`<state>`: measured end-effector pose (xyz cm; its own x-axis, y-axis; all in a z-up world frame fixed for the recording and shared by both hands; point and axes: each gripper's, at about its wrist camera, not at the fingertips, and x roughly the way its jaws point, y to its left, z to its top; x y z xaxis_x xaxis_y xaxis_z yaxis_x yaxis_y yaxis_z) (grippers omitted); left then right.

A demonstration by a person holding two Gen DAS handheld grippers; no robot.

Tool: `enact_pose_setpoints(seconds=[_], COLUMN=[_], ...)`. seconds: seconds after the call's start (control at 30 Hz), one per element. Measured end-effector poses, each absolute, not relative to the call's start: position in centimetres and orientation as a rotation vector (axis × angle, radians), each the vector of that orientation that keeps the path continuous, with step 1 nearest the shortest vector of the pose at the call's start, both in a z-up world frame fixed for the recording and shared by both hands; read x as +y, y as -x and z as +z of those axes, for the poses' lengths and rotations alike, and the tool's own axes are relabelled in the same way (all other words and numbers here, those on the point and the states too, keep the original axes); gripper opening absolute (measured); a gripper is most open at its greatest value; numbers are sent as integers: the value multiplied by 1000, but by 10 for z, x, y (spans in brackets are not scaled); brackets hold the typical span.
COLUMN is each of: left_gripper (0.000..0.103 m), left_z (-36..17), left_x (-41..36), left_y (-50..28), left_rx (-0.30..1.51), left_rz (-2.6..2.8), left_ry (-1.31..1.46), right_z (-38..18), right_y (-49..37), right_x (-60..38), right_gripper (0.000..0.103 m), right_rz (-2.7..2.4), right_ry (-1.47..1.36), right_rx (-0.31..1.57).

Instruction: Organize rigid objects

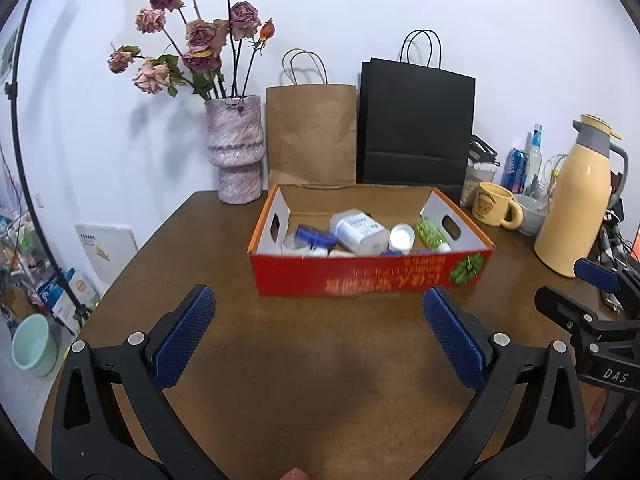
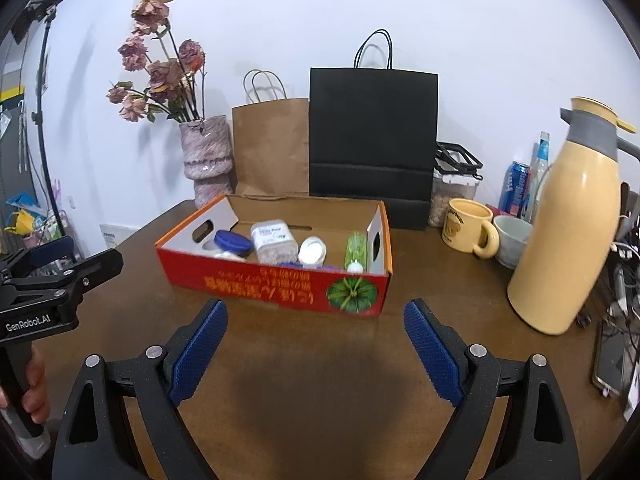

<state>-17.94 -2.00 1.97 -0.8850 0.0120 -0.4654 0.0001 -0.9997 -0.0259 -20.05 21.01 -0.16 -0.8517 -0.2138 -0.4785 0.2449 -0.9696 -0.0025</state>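
Observation:
A red cardboard box with a pumpkin picture sits on the brown table. Inside lie a white jar, a blue-lidded container, a white round cap and a green bottle. My left gripper is open, empty, just short of the box's front wall. My right gripper is open and empty in front of the box; it also shows at the right edge of the left wrist view.
Behind the box stand a vase of dried roses, a brown paper bag and a black bag. To the right: yellow mug, cream thermos, cans, cables, a phone.

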Motion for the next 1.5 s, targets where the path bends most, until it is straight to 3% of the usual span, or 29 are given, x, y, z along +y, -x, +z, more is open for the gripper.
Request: enact_pose_setpoints(seconds=[0.6,1.5], left_gripper=[103,103], left_z=[-4,-5], left_x=[-26,-27], left_y=[112,103], left_rx=[-39,-48], left_rz=[3045,3034], left_ry=[812,822], right_z=[-15,-15], right_y=[126,116], right_x=[211,213], right_gripper=[94,94], right_rz=[-2793,-2797], right_ry=[-719,-716], right_rx=[91,79])
